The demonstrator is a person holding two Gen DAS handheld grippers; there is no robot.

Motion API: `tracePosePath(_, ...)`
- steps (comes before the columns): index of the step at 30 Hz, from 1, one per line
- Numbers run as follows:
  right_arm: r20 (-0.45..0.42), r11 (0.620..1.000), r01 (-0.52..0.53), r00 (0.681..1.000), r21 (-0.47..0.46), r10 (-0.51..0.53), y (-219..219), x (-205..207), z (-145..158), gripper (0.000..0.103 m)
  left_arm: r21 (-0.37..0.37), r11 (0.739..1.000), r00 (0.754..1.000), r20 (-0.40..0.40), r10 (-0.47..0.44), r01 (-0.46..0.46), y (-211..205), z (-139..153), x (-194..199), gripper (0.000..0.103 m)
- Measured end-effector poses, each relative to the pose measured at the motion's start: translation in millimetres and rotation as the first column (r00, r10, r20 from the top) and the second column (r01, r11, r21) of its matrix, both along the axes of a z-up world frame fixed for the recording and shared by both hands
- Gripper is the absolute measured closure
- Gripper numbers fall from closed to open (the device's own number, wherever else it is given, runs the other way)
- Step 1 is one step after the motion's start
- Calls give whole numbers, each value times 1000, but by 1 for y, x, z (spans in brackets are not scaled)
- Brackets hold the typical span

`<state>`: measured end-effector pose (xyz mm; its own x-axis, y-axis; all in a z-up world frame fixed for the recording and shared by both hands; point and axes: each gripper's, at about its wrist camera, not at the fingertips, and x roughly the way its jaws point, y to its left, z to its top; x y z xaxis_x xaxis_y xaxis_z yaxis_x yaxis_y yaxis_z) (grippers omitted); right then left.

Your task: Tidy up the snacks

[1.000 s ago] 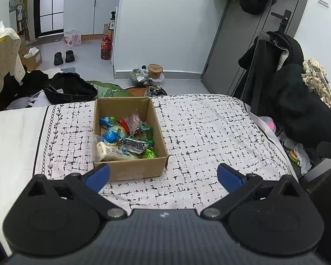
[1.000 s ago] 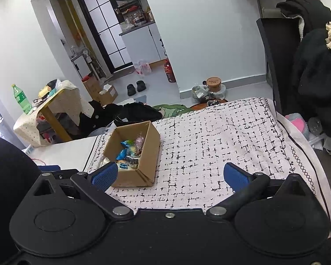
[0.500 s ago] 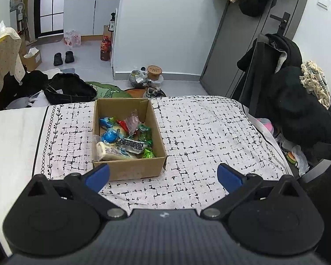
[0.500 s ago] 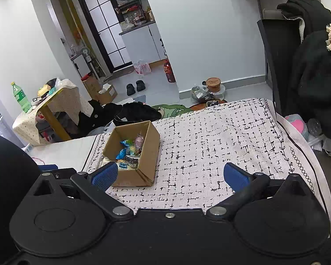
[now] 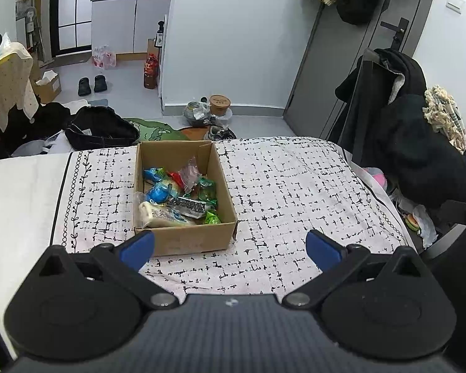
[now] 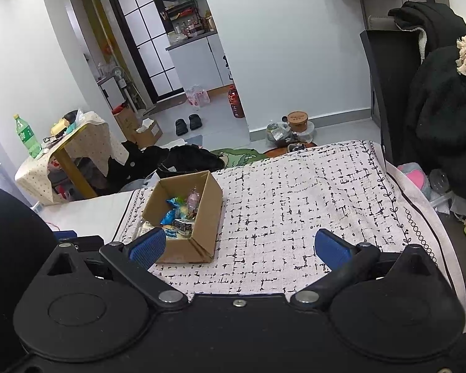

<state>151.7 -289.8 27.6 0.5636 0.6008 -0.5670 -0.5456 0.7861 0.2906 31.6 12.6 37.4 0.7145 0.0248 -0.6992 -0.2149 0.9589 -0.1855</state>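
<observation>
An open cardboard box (image 5: 189, 237) stands on a white cloth with black marks (image 5: 289, 192). It holds several snack packs (image 5: 177, 199) in blue, green, red and cream wrappers. My left gripper (image 5: 230, 248) is open and empty, held back from the box's near wall, its left finger in front of the box's near left corner. In the right wrist view the box (image 6: 208, 214) is at the left with the snacks (image 6: 180, 214) inside. My right gripper (image 6: 239, 245) is open and empty, to the right of the box and nearer than it.
The cloth-covered surface (image 6: 310, 205) ends at a far edge with a floor beyond, strewn with dark bags (image 5: 101, 127) and a brown tub (image 5: 219, 104). Dark coats on a chair (image 5: 419, 143) stand at the right. A small table with a green bottle (image 6: 26, 136) is far left.
Both grippers have drifted back and up slightly, so the box sits a little lower in the views. Jaws stay open and the box has not moved.
</observation>
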Motion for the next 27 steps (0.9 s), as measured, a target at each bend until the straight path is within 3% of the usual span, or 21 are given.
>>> tracePosePath(27, -2, 1000, 4, 1000, -4, -4, 1, 0, -3, 0, 2, 1000, 1000, -3, 9, -9, 2, 1, -6, 0)
